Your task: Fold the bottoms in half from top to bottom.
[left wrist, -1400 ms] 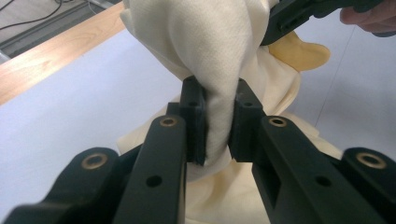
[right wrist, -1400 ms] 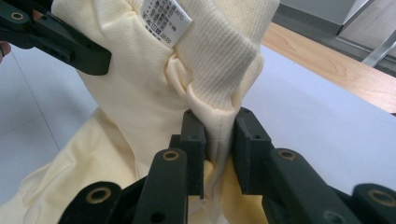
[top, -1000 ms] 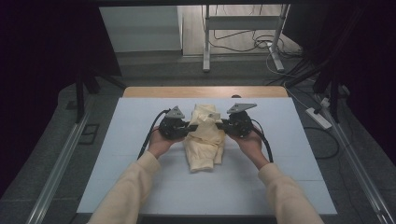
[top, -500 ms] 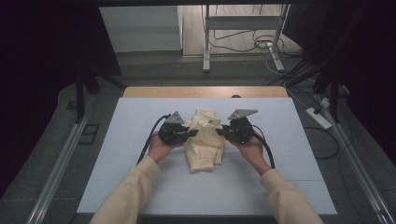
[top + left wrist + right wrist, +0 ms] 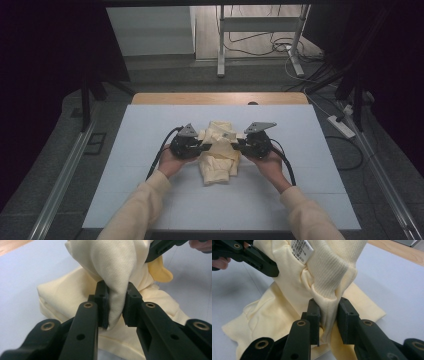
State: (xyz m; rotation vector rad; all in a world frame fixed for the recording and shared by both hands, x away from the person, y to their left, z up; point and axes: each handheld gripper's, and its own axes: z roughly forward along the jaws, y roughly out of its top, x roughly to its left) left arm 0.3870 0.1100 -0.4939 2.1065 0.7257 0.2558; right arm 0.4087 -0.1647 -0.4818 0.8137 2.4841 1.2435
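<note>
A crumpled pale-yellow cloth garment [image 5: 218, 152] lay near the middle of the light blue-white tabletop [image 5: 125, 150], part of it lifted into a bunched fold while the rest rested on the surface. A white printed label [image 5: 302, 248] hung from its ribbed upper part in the right gripper view. The left gripper [image 5: 115, 303] was clamped on a hanging fold of the garment, cloth pinched between its black jaws. The right gripper [image 5: 327, 320] likewise pinched a gathered ridge of the fabric. In the high view the two grippers faced each other across the garment, left [image 5: 202, 147] and right [image 5: 235, 146], each held in a hand with a pale-yellow sleeve [image 5: 137, 212]. A wooden strip [image 5: 220, 98] edged the table's far side.
</note>
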